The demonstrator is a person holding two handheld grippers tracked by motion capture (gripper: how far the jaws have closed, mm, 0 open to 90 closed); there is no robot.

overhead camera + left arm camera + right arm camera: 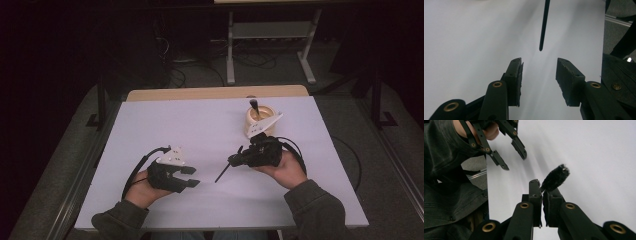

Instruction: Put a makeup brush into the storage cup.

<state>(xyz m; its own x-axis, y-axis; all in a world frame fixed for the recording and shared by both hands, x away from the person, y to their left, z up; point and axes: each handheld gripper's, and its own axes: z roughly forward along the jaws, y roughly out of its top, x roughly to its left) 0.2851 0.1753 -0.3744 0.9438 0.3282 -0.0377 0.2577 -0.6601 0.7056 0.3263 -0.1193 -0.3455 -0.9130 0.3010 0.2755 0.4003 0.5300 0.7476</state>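
Brush: a thin black makeup brush point(226, 169), clamped in my right claw point(239, 160), handle slanting down toward 7 o'clock with its tip just over the desk point(200, 125).
Bristle end: in the right gripper view the dark tuft point(555, 178) sticks out past my pinched fingertips, so the grip sits close to the head.
Right claw: jaws pressed together on the brush, hand hovering at the desk's 4 o'clock part.
Left claw point(189, 176): parted to a middling gap, nothing between the pads, at the desk's 7 o'clock part.
Key relation: the free handle tip point(540, 47) lies straight ahead of my left claw at 12 o'clock in the left gripper view, near it but not touching, long axis running away from the jaws. My left claw is the nearer one to that end.
Holder: a cream cup point(261, 120) at 1 o'clock beyond my right hand, another dark brush point(255, 107) standing in it.
Judgement: looks like a handover or regrip; my left claw would need to come forward along the handle's line.
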